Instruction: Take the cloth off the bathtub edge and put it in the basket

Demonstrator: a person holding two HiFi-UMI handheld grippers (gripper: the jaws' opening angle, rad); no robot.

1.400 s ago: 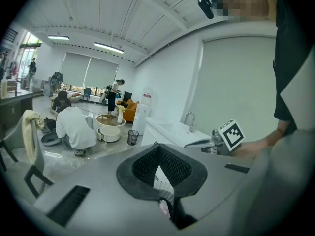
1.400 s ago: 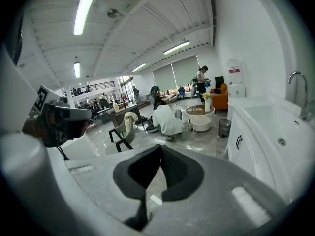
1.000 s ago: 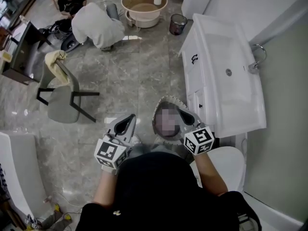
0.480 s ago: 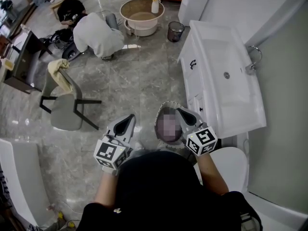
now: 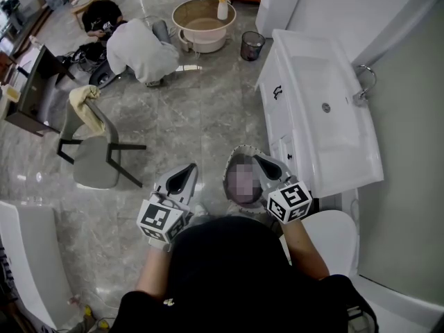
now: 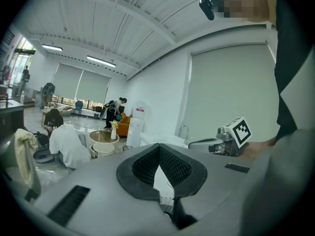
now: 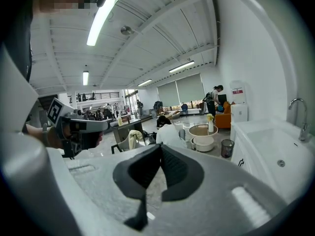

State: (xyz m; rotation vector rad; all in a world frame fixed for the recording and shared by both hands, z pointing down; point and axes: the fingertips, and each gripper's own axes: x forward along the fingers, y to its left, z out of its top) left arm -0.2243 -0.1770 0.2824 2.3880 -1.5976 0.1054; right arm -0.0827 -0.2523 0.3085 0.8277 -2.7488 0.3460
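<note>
In the head view I hold both grippers close in front of my body, over the grey floor. My left gripper (image 5: 189, 169) is shut with nothing between its pads, as its own view shows (image 6: 158, 149). My right gripper (image 5: 259, 160) is also shut and empty (image 7: 158, 149), and its tip hangs over a woven-rimmed basket (image 5: 236, 150) on the floor. A blurred patch covers the inside of the basket, so I see no cloth there. A white bathtub edge (image 5: 28, 248) shows at the lower left, with no cloth visible on it.
A white sink cabinet (image 5: 326, 109) runs along the right, and a toilet (image 5: 331, 236) sits beside my right arm. To the left stands a grey chair (image 5: 94, 151) with a yellowish towel. Farther off are a crouching person (image 5: 139, 44), a round tub-like stand (image 5: 205, 16) and a small bin (image 5: 252, 45).
Both grippers have lifted slightly together and stay shut. The head view has shifted a little, so the floor scene sits lower in the picture.
</note>
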